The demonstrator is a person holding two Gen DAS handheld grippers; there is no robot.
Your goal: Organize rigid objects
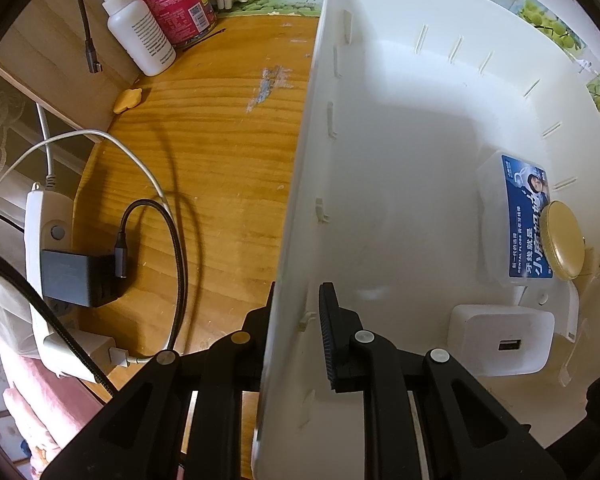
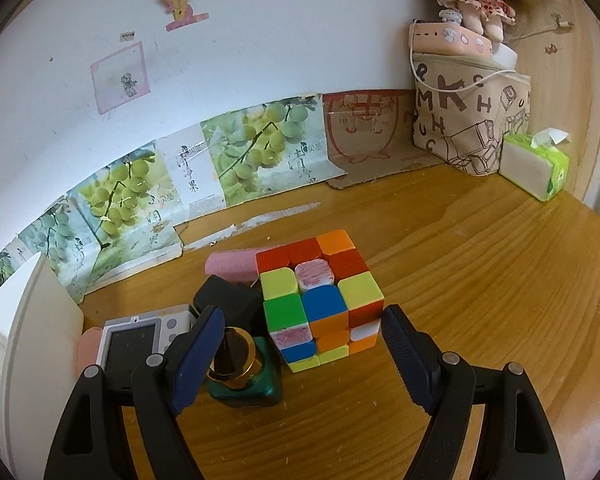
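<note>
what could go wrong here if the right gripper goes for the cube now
The right gripper is open around the Rubik's cube, barely wider than it; its left finger could knock the gold-rimmed green bottle. The left gripper pinches only the white bin's wall, so the bin may tilt.

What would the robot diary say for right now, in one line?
left claw: shut on bin wall | right claw: open, facing puzzle cube | cube: on table
</note>
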